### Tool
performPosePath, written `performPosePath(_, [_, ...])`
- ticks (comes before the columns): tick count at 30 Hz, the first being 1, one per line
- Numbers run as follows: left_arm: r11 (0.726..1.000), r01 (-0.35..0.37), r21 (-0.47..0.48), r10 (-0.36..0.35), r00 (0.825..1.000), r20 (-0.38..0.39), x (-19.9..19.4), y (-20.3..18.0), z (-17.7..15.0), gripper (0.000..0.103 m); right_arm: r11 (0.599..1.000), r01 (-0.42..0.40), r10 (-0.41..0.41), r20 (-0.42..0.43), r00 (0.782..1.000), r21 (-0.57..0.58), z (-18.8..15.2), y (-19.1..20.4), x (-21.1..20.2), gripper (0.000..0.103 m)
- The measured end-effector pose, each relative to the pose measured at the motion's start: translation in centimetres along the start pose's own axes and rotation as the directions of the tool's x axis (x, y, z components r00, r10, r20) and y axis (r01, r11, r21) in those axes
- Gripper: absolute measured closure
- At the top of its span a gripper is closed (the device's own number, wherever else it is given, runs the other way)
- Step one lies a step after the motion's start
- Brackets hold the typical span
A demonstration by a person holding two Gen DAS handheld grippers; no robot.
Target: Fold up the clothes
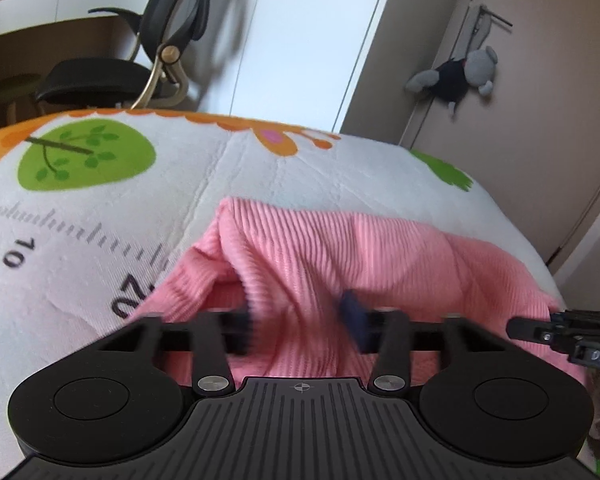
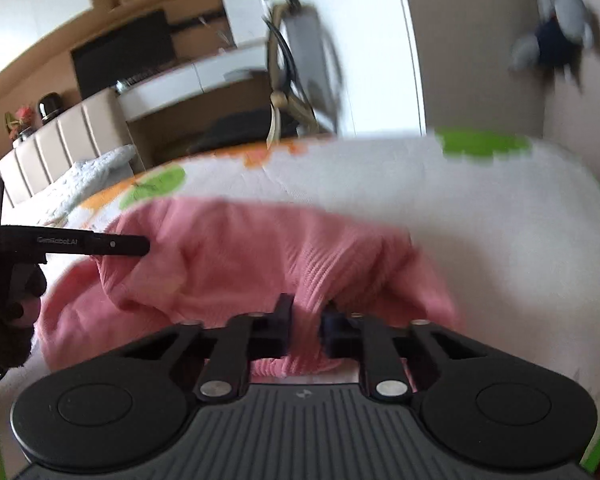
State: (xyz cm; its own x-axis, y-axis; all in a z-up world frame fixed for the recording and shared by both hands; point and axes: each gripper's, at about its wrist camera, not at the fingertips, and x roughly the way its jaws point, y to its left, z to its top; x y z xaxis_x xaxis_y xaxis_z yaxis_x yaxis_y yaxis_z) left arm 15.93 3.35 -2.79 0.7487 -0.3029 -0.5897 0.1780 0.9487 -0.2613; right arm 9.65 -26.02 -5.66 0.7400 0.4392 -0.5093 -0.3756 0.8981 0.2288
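A pink ribbed sweater lies bunched on a white bed cover printed with green trees and a ruler. In the left wrist view my left gripper has a thick fold of the sweater filling the space between its blurred fingers, which press on it. The right gripper reaches the sweater's right edge there. In the right wrist view my right gripper is shut on a narrow pinch of the sweater. The left gripper shows side-on at the garment's left end, held by a gloved hand.
A black office chair and a desk stand beyond the far side of the bed. A grey plush toy hangs on the door at right. A padded headboard is at far left. The bed cover drops away at right.
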Motion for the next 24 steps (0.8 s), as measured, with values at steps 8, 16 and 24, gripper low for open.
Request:
performPosePath(8, [0.996, 0.053, 0.071, -0.052, 0.998, -0.02, -6.8, -1.3, -0.9, 0.08, 0.995, -0.088, 0.086, -0.052, 0.995, -0.046, -2.0, 1.3, -4.6, 0.085])
performPosePath(16, [0.983, 0.166, -0.084, -0.176, 0.976, -0.126, -6.6, 3.0, -2.3, 0.02, 0.99, -0.097, 0.101, -0.034, 0.994, 0.106, -1.4, -2.4, -5.4, 0.041])
performPosePath(24, [0.877, 0.274, -0.395, -0.346, 0.93, -0.121, 0.4, 6.9, 1.0, 0.009, 0.882, -0.162, 0.246, -0.138, 0.96, 0.443, 1.5, -7.3, 2.5, 0.035])
